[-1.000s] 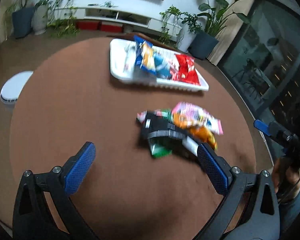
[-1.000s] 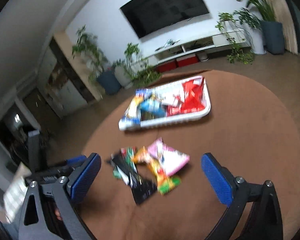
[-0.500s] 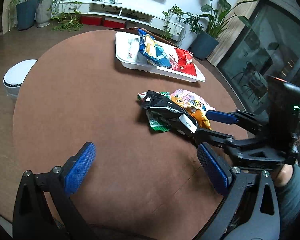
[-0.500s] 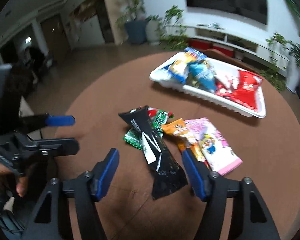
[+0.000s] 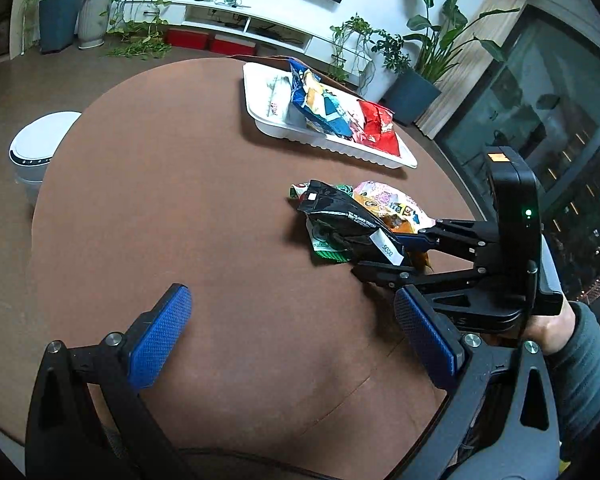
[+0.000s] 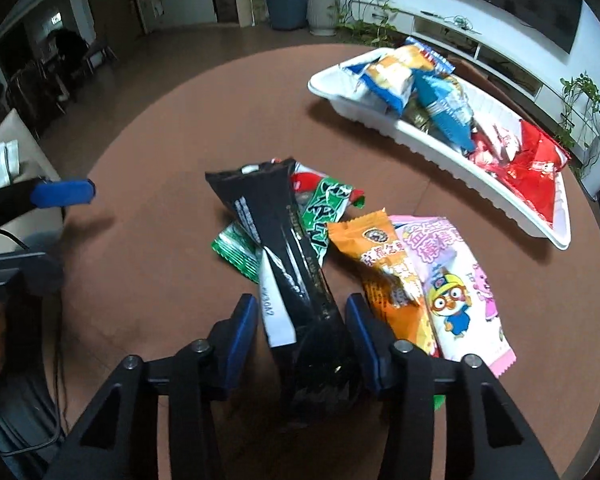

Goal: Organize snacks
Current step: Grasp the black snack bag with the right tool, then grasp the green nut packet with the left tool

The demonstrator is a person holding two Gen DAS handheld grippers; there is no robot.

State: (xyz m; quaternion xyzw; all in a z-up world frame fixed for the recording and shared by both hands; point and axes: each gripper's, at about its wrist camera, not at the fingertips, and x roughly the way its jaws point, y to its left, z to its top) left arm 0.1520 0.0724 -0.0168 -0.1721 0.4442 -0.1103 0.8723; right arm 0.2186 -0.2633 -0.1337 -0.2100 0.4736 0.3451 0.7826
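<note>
On the round brown table (image 5: pixel 180 200) lies a loose pile of snacks: a long black packet (image 6: pixel 276 240) on top of a green one (image 6: pixel 324 208), with an orange packet (image 6: pixel 380 256) and a pink cartoon packet (image 6: pixel 456 280) beside them. My right gripper (image 6: pixel 300 308) points down over the near end of the black packet (image 5: pixel 340 212). Its jaws are closing with that packet between them, and narrow gaps still show at both pads. My left gripper (image 5: pixel 290 294) hangs open over bare table to the left of the pile, holding nothing.
A white tray (image 6: pixel 420 136) with blue, silver and red snack bags stands at the far side of the table. A white round device (image 5: pixel 40 144) sits on the floor to the left. A hand and grey sleeve (image 5: pixel 580 340) hold the right gripper.
The right gripper came down onto the pile, rolled, and its jaws narrowed around the black packet. The left gripper has hardly shifted.
</note>
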